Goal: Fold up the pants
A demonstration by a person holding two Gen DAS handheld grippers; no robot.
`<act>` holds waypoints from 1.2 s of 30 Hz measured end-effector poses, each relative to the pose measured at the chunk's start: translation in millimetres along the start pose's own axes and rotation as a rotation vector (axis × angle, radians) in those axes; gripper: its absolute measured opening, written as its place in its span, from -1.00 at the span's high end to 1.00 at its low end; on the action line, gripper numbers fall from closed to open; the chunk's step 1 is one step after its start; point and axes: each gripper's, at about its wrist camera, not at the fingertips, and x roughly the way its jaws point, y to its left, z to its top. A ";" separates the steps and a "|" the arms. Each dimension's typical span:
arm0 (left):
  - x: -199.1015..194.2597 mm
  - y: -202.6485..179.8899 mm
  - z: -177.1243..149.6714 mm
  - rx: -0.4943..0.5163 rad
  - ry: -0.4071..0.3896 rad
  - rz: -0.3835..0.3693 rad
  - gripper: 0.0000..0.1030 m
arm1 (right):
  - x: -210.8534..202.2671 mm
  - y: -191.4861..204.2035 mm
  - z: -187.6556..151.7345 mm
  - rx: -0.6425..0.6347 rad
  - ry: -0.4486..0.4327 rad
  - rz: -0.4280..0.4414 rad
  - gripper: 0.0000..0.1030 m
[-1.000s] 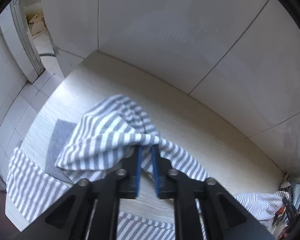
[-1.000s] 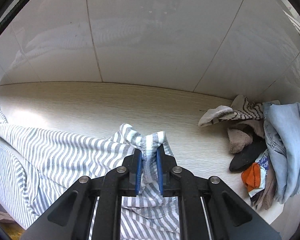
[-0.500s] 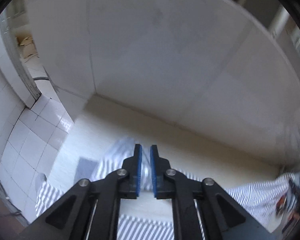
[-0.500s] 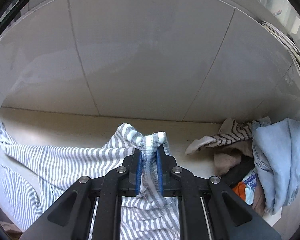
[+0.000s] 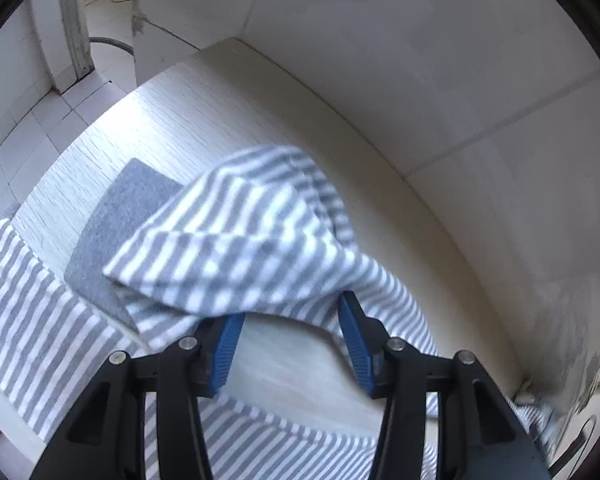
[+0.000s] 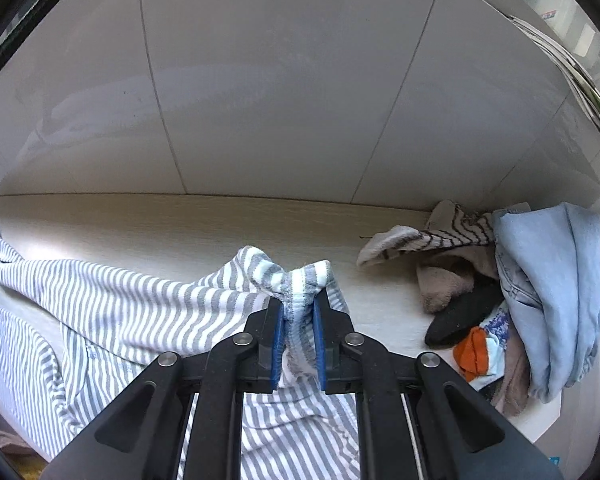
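The grey-and-white striped pants [image 5: 240,232] lie spread over the pale wooden table [image 5: 172,112]. One folded end is heaped just ahead of my left gripper [image 5: 291,310]. Its jaws are opening: the blue pads [image 5: 230,344] stand well apart, with bare table showing between them. The cloth edge drapes across the fingertips without being pinched. In the right wrist view the pants [image 6: 112,304] stretch away to the left. My right gripper [image 6: 299,312] is shut on a bunched edge of them, lifted a little off the table.
A flat grey cloth [image 5: 116,236] lies partly under the striped heap. A pile of laundry sits at the table's right end: a light-blue denim garment [image 6: 548,280], striped socks [image 6: 420,236] and a black sock [image 6: 456,320]. A tiled wall [image 6: 280,100] backs the table; a tiled floor [image 5: 40,120] lies beyond its left edge.
My left gripper tipped up toward the wall, then came back down, and its jaws spread off the striped fold they had pinched. The right gripper keeps its grip and has hardly moved.
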 end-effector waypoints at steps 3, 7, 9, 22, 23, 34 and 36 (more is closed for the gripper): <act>-0.5 -3.0 2.0 -0.004 -0.024 -0.031 0.01 | 2.6 1.8 -2.6 -0.009 0.008 -0.008 0.73; 2.3 -10.0 -0.6 0.040 -0.057 0.002 0.07 | 5.1 4.3 -4.4 -0.010 0.014 -0.008 0.73; 3.2 -13.7 -0.7 0.046 -0.066 0.020 0.79 | 6.4 4.1 -5.0 -0.009 0.015 -0.008 0.73; -68.4 -33.7 26.8 0.126 -0.253 0.033 0.94 | 10.6 -1.6 9.3 0.004 -0.019 0.006 0.73; -74.2 -35.0 28.6 0.130 -0.263 0.028 0.94 | 9.1 -1.2 13.6 0.004 -0.033 0.006 0.73; -146.2 -13.7 7.0 0.117 -0.346 -0.038 0.94 | -64.8 -23.2 -16.8 0.075 -0.240 0.100 0.73; -148.8 1.5 -8.1 0.104 -0.319 -0.027 0.94 | -62.8 -20.7 -43.0 0.051 -0.190 0.094 0.73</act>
